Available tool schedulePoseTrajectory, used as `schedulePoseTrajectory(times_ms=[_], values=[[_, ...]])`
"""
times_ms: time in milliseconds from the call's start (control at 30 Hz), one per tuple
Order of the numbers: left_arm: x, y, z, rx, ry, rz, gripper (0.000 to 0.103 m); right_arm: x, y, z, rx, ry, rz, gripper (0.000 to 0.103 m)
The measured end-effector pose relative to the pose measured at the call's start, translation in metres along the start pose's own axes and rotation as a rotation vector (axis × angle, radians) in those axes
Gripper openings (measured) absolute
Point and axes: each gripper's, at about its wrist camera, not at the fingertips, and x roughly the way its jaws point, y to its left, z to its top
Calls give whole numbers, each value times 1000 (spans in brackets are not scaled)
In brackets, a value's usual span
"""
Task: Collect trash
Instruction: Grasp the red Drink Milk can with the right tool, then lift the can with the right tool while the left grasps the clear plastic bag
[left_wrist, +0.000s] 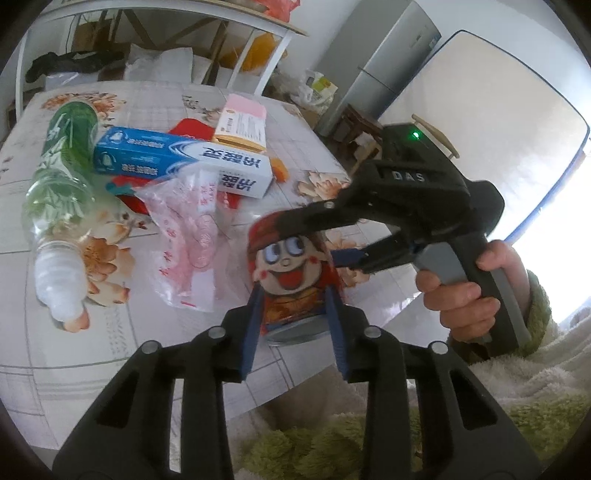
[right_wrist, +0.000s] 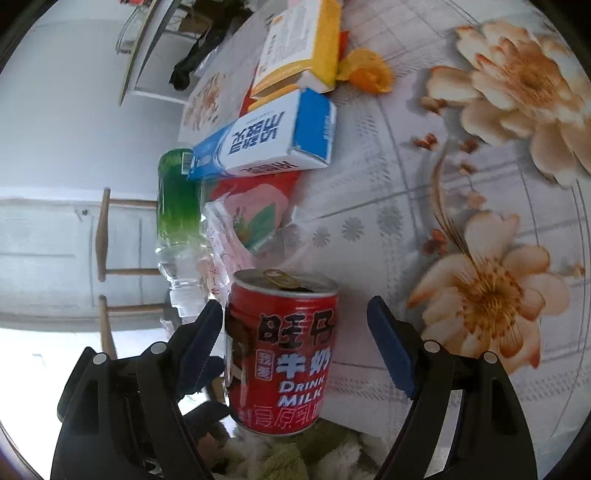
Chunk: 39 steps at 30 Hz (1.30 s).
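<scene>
Left wrist view: the left gripper (left_wrist: 295, 328) has its two blue pads closed on the sides of one red metal milk can (left_wrist: 293, 280), a short cylinder printed with a cartoon face, standing at the near edge of the tabletop (left_wrist: 310, 122). The tabletop wears a glossy cloth with a grid pattern and peach flowers. Behind the can lie one crinkled clear plastic bag (left_wrist: 184, 236) with red print, one blue-and-white cardboard toothpaste box (left_wrist: 181, 160), long and rectangular, one flat pink-and-yellow carton (left_wrist: 242, 123), one scrap of orange peel (left_wrist: 279, 169) and one clear plastic bottle (left_wrist: 61, 192) with a green label, on its side. The right gripper (left_wrist: 328, 230), black and angular, reaches in from the right, one finger over the top of the can; a hand (left_wrist: 469, 284) in a fuzzy green sleeve grasps its handle.

Right wrist view: the right gripper (right_wrist: 295, 332) stands wide open, its two blue pads either side of the milk can (right_wrist: 282, 350); the left pad is just beside the can wall, the right pad well apart from it. The can is upright, its pull tab bent up over the opened lid. Beyond it lie the bag (right_wrist: 221, 251), the bottle (right_wrist: 179, 199), the toothpaste box (right_wrist: 266, 136), the carton (right_wrist: 299, 48) and the peel (right_wrist: 365, 70).
</scene>
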Motion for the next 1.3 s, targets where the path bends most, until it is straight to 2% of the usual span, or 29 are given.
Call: schedulePoseTrajectory(times_ms=[100,200,333,400,567,733,800,900,1033,1133,1200,1267,1300], values=[[4,-3,0,10,1,-12,31,4,7,0,-37,20,-18,78],[7,-6,0,17,8,-27,32,9,11,0,-64,51,-26,68],[7,-8,0,27,10,-34,32,3,14,-3,-114,24,-43,67],[6,-8,-1,27,7,-27,32,-7,20,-7,-182,-27,-83,67],[7,2,2,-9,-2,20,32,-35,40,-17,-384,-219,-285,67],[4,4,6,13,-48,124,32,-56,44,-33,-547,-392,-484,67],[2,1,8,44,-75,178,33,-62,42,-38,-589,-442,-535,67],[4,0,10,55,-77,202,34,-63,40,-46,-645,-497,-603,66],[11,0,11,50,-54,222,37,-63,38,-55,-675,-536,-643,65],[13,-2,10,60,-55,246,44,-67,35,-59,-675,-539,-635,65],[14,-3,11,71,-60,280,54,-70,34,-59,-666,-539,-632,65],[17,-4,11,84,-56,323,58,-71,32,-58,-655,-536,-621,65],[21,-6,12,102,-49,368,59,-72,31,-57,-649,-535,-616,65]])
